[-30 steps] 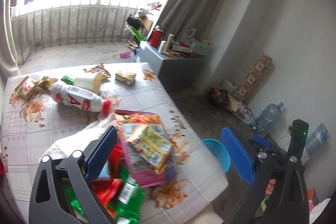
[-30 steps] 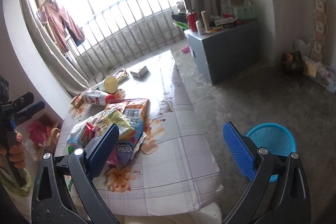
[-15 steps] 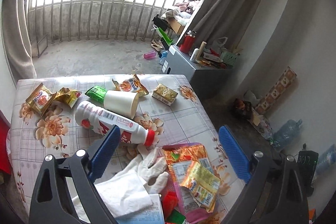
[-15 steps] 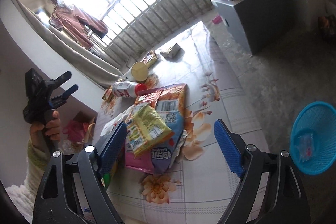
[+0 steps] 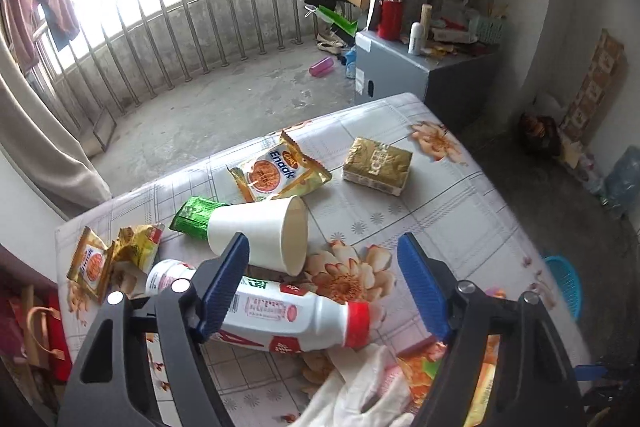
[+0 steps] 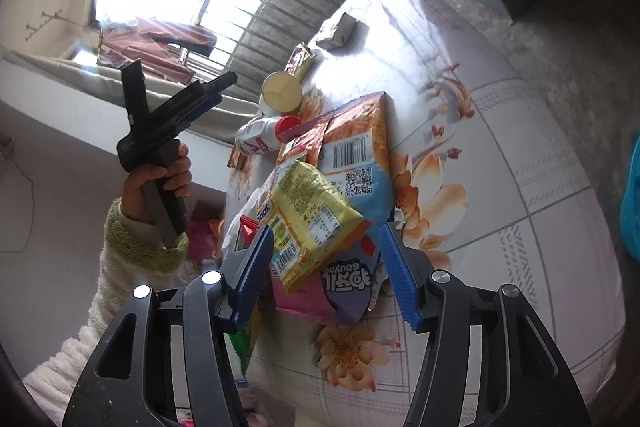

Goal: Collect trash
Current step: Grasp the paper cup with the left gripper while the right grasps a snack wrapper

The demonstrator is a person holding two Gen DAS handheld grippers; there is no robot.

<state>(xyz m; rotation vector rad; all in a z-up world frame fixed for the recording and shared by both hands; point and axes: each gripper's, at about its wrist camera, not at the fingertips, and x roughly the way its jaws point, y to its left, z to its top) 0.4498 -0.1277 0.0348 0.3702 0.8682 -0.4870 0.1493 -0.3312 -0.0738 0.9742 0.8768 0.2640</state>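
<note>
Floral tablecloth [image 5: 448,211], littered. Our right gripper [image 6: 326,267], jaws just narrowing, brackets the yellow snack packet [image 6: 310,223] atop the wrapper pile, not yet pinching: light, crinkly, slippery; we'd take its lower edge. Our left gripper [image 5: 322,287], also narrowing, empty, hovers over the white bottle [image 5: 280,319].

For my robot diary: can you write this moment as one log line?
left gripper: open, closing over milk bottle | right gripper: open, closing around yellow snack packet

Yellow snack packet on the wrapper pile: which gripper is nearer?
Right. The right gripper has its jaws either side of the yellow snack packet, closing in but not yet pressing. The left gripper is further up the table, over the white bottle.
</note>
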